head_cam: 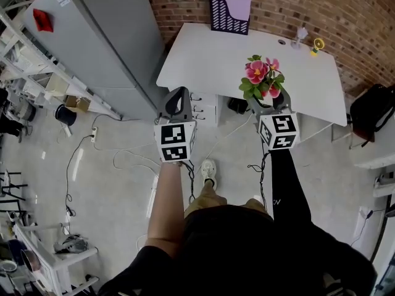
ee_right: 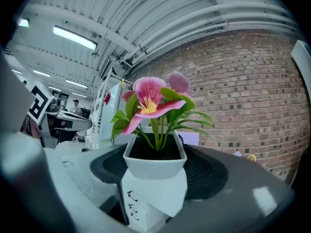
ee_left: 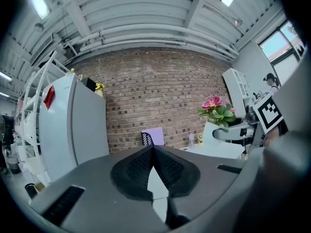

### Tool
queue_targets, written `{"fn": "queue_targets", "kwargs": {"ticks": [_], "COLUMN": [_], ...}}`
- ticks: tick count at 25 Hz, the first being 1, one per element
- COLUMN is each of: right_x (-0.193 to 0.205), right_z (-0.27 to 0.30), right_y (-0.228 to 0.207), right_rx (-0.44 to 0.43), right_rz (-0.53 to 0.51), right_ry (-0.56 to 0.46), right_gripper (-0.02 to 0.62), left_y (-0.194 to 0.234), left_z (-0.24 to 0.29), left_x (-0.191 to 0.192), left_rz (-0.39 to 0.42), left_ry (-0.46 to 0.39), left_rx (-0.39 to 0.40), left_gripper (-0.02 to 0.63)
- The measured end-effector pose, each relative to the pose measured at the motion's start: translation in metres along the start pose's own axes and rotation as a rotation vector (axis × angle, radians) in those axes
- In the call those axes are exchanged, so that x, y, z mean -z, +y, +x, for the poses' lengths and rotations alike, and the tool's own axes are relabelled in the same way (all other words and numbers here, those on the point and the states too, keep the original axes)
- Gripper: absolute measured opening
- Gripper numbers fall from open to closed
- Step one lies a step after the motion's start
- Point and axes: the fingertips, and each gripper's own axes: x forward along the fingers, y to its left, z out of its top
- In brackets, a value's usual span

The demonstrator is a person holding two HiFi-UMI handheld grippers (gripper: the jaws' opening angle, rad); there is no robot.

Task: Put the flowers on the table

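Observation:
My right gripper [head_cam: 270, 98] is shut on a small white pot [ee_right: 154, 161] of pink flowers [head_cam: 262, 78] with green leaves, held upright near the front edge of the white table [head_cam: 203, 60]. In the right gripper view the flowers [ee_right: 153, 101] rise from the pot between the jaws. The flowers [ee_left: 217, 109] also show at the right of the left gripper view, with the right gripper under them. My left gripper [head_cam: 178, 101] is shut with nothing in it, left of the flowers and in front of the table's left corner; its jaws meet [ee_left: 153, 149].
On the table stand a purple file holder [head_cam: 229, 11] at the back and a small yellow object [head_cam: 318, 44] at the back right. A grey cabinet [head_cam: 105, 36] stands left of the table, shelving [head_cam: 28, 66] further left. Cables [head_cam: 117, 159] lie on the floor. A black bag [head_cam: 372, 110] is at right.

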Motion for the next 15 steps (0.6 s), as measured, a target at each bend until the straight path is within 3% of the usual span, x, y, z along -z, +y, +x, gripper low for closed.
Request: {"fn": "queue_targets", "kwargs": {"ticks": [15], "right_x": [-0.005], "right_z": [0.183], "right_y": [-0.03], "right_rx": [0.05], "right_rz": [0.024], "right_ry": [0.0], "right_gripper": [0.339], "left_y": [0.08], "left_z": [0.179], "left_x": [-0.009], "left_rz": [0.003], "left_ry": [-0.001], "left_rx": [0.108], "left_gripper": [0.009]}}
